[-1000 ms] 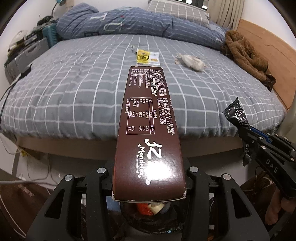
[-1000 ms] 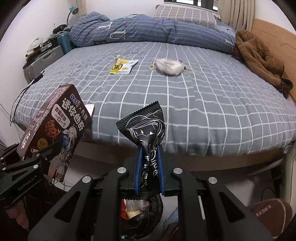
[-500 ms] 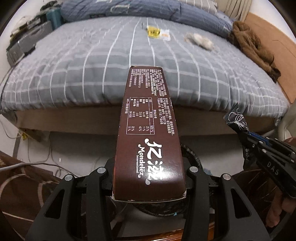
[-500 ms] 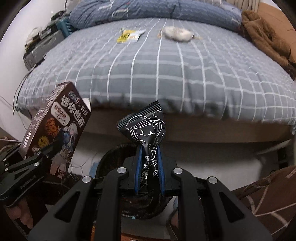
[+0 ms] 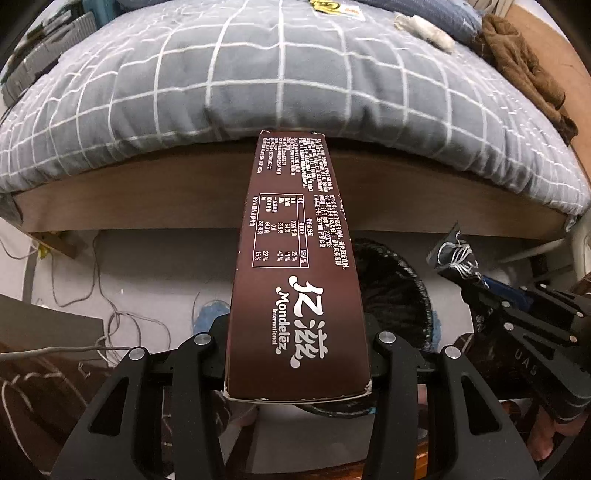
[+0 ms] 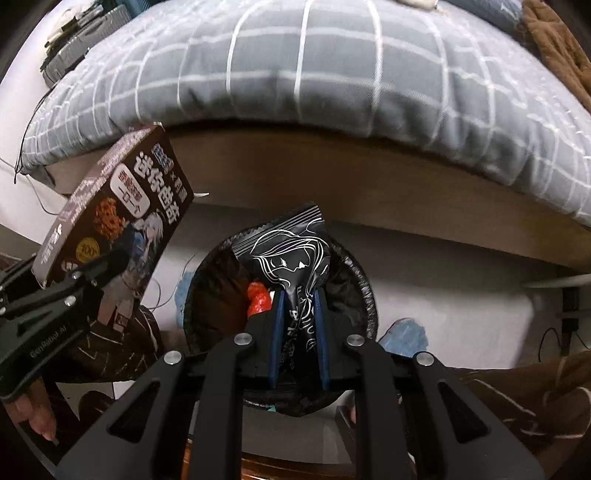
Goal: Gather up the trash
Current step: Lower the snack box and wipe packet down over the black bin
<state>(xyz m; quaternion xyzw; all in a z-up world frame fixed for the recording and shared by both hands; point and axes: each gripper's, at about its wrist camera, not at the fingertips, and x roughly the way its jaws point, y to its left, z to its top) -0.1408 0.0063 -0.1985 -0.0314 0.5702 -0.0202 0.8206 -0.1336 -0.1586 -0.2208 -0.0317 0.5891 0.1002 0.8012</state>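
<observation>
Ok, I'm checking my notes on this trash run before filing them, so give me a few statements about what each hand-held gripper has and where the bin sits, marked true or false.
1. The left hand-held gripper holds a brown cookie box. True.
2. The right hand-held gripper is empty. False: it is shut on a black snack wrapper.
3. The black-lined trash bin sits on the floor below the wrapper. True.
4. The bin is empty. False: something red lies inside.
5. The bed is bare of litter. False: a yellow packet lies on it.

"Mondelez International" on brown box (image 5: 295,280), "100%" badge on its front, "GenRobot AI" on left claw (image 6: 92,273)
</observation>
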